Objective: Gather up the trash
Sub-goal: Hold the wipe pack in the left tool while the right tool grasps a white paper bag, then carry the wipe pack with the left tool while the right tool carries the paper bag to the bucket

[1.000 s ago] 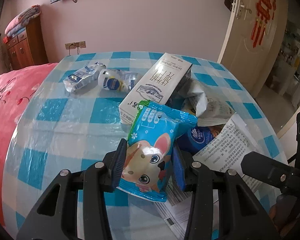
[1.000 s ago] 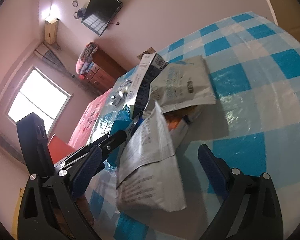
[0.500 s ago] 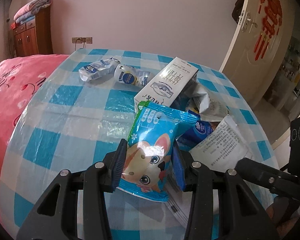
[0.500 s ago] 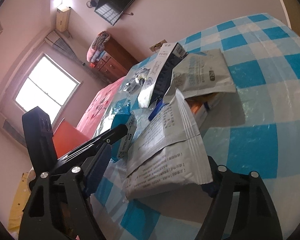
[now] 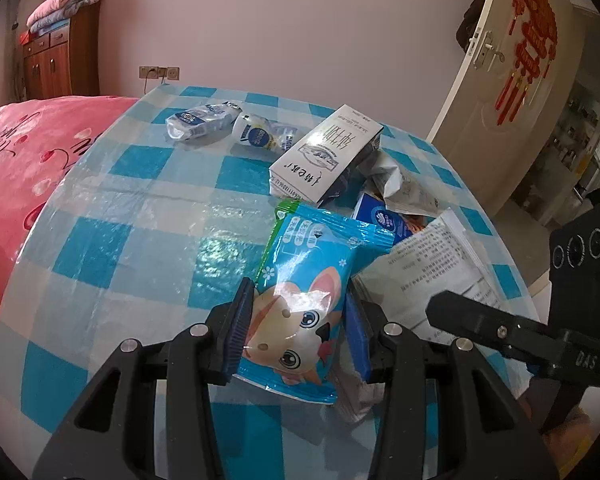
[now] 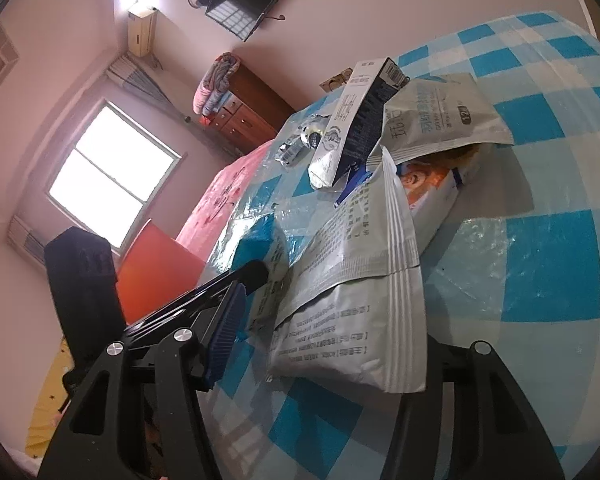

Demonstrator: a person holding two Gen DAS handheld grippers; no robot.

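My left gripper (image 5: 296, 332) is shut on a blue snack packet with a cartoon rabbit (image 5: 300, 300), held just above the checked table (image 5: 140, 232). My right gripper (image 6: 324, 344) stands with its jaws wide around a grey printed foil pouch (image 6: 356, 300), which lies on the table; its right pad is hidden behind the pouch. The pouch also shows in the left wrist view (image 5: 432, 268). Behind it lie a white milk carton (image 5: 328, 156), a crumpled grey bag (image 5: 404, 188), a blue pack (image 5: 380, 216) and two flattened plastic bottles (image 5: 228, 124).
A pink quilted bed (image 5: 28, 152) borders the table's left side. A wooden dresser (image 5: 56, 60) stands by the far wall. An open door (image 5: 500, 80) is at the right. The right gripper's body (image 5: 540, 340) reaches in beside my left gripper.
The right gripper has moved forward so the grey pouch sits between its jaws. The left gripper, still holding the rabbit packet, has pulled back and left a little.
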